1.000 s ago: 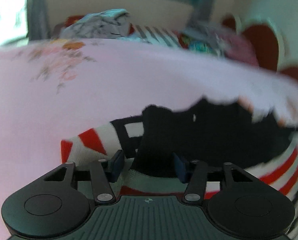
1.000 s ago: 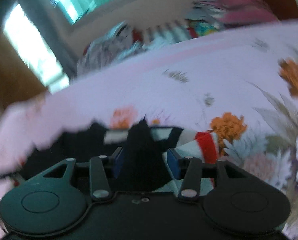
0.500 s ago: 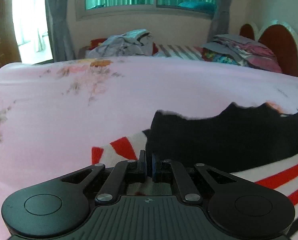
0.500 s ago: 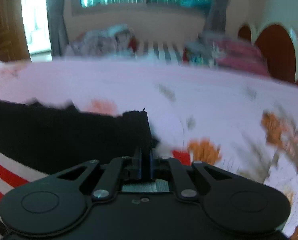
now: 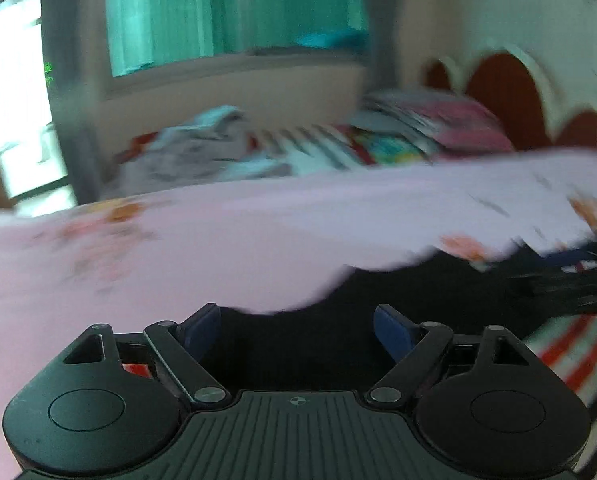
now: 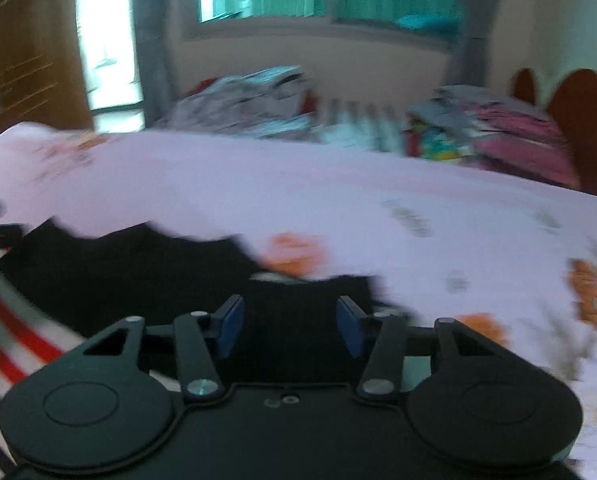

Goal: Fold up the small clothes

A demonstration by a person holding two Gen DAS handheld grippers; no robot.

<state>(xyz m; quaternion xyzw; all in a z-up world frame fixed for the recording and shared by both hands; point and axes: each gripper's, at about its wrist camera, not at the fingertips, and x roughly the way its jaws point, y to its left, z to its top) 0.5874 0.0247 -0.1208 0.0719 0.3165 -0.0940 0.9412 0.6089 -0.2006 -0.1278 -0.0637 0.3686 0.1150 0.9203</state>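
- Striped garment (image 5: 450, 304) lies flat on the pink floral bedsheet (image 5: 202, 248), at the near edge of the bed. A black band faces up, with red-and-white stripes (image 6: 14, 344) showing below it.
- Likely reason for the layout: the black part looks like a folded-over flap laid down on the striped body, so one fold seems done. That is a judgement, since blur hides the crease.
- Left gripper (image 5: 296, 330): jaws spread wide, nothing between the blue pads (image 5: 202, 330). It hovers low over the black band's left end; contact with the cloth cannot be told.
- Right gripper (image 6: 290, 328): jaws also spread and empty, over the black band's right end, close to where the cloth meets the bare sheet.
- Pose: both grippers are held low and nearly level, pointing across the bed toward the far edge, one at each end of the garment. Each shows at the edge of the other's view.
- Both views are motion-blurred, so the hands are likely moving.
- Far edge of the bed: a rumpled clothes pile (image 6: 250, 100), a stack of folded clothes (image 5: 430, 128) and a red headboard (image 5: 506, 100), well apart from the garment.
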